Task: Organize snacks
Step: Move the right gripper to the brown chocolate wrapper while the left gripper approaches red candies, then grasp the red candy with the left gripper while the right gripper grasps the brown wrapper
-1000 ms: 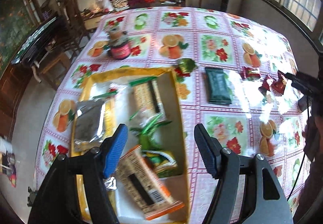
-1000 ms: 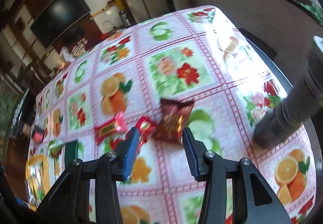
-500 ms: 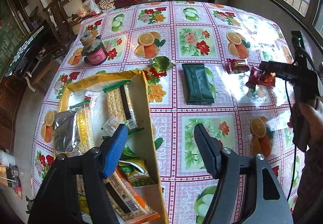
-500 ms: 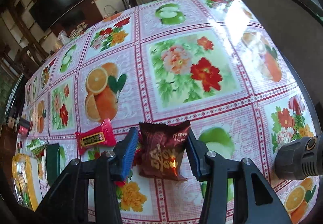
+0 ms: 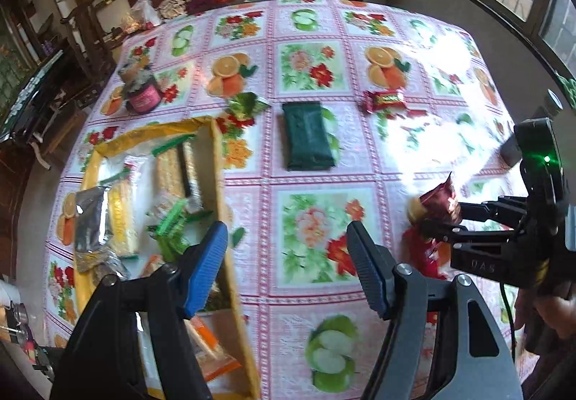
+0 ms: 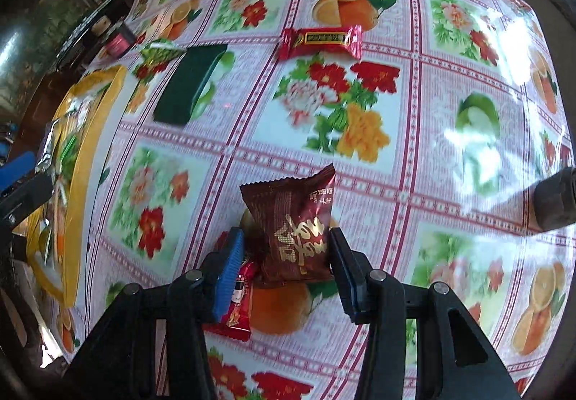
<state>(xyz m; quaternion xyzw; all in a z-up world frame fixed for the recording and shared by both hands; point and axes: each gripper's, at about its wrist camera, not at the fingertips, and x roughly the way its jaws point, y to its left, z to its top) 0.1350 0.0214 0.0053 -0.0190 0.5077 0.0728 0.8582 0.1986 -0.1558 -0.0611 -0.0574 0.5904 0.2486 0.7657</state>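
Observation:
My right gripper (image 6: 284,256) is shut on a dark red snack packet (image 6: 293,221) and holds it above the table; the packet also shows in the left wrist view (image 5: 441,200). A small bright red packet (image 6: 235,302) lies on the cloth below it. My left gripper (image 5: 288,263) is open and empty, above the right wall of the yellow box (image 5: 219,155) that holds several snacks. On the floral tablecloth lie a dark green packet (image 5: 306,140), a red candy bar (image 5: 383,100) and a small green packet (image 5: 246,104).
A pink-labelled jar (image 5: 141,90) stands at the far left of the table (image 5: 313,50). A dark cylinder (image 6: 554,200) sits at the right edge in the right wrist view. Chairs and shelves stand beyond the table's left side.
My right gripper closed on the dark red packet and lifted it, moving toward the box. My left gripper shifted right, from over the box to its right wall.

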